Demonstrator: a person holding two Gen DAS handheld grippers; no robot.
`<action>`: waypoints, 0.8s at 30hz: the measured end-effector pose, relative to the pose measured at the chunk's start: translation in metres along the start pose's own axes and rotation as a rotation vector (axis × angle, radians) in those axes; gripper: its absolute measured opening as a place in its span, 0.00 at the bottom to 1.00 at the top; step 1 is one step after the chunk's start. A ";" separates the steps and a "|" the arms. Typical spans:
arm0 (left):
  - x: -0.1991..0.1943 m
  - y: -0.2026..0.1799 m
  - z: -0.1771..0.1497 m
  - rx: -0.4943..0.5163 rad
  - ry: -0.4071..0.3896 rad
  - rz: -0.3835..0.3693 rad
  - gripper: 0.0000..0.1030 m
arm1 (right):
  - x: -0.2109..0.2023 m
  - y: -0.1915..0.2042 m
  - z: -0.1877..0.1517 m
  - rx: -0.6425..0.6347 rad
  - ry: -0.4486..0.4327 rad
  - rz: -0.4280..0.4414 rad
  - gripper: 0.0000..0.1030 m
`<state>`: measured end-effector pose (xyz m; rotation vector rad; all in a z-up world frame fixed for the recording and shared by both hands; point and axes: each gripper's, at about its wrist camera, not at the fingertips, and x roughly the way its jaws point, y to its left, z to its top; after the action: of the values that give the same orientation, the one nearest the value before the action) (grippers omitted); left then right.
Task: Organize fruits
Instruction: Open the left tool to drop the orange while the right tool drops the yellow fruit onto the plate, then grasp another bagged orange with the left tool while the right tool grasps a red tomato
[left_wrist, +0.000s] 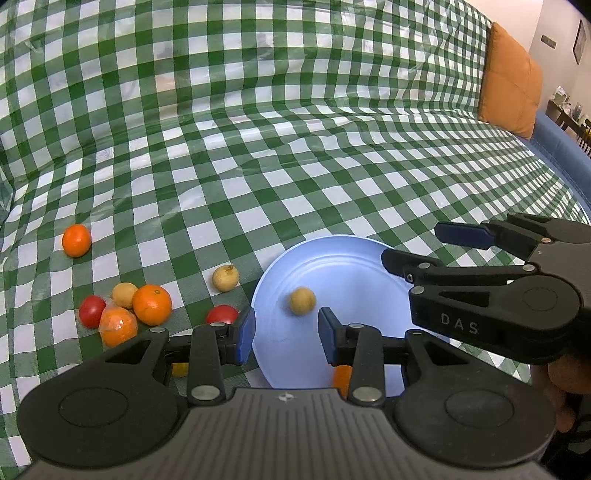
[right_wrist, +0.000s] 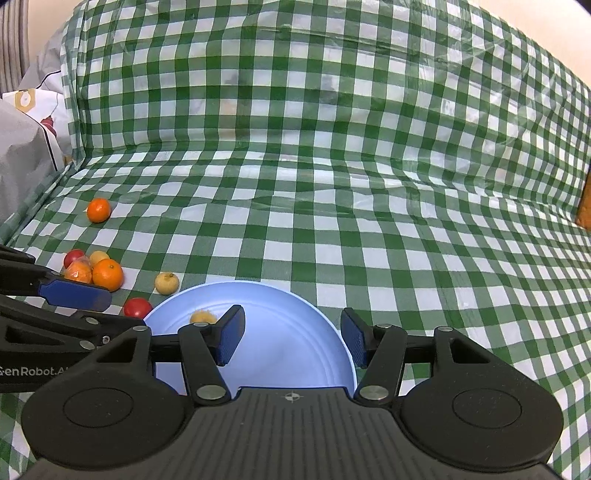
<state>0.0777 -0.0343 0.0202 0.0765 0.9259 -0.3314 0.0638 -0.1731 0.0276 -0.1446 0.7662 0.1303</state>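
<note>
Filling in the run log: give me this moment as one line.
plate: one small yellow fruit | left gripper: open, empty | right gripper: open, empty | oranges, tomatoes: on cloth

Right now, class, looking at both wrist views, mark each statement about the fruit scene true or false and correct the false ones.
1. The round light-blue plastic plate holds one small yellowish-brown round fruit. True.
2. The right gripper is clamped on a fruit. False: nothing lies between its fingers.
3. The cloth is green-and-white checked. True.
4. The lone small orange tangerine sits on the plate. False: it lies on the cloth, far from it.
5. The small red round fruit lies beside the plate's rim. True.
</note>
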 end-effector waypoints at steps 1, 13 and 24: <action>0.000 0.001 0.000 0.000 0.001 0.001 0.40 | -0.001 0.000 0.000 -0.002 -0.007 0.000 0.58; -0.002 0.009 -0.001 -0.007 0.003 0.017 0.40 | -0.003 -0.014 0.001 0.132 -0.077 0.000 0.58; -0.008 0.024 -0.002 -0.024 0.003 0.034 0.40 | 0.001 0.003 0.009 0.112 -0.075 -0.002 0.61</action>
<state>0.0788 -0.0096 0.0231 0.0705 0.9308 -0.2891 0.0703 -0.1686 0.0333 -0.0335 0.6969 0.0901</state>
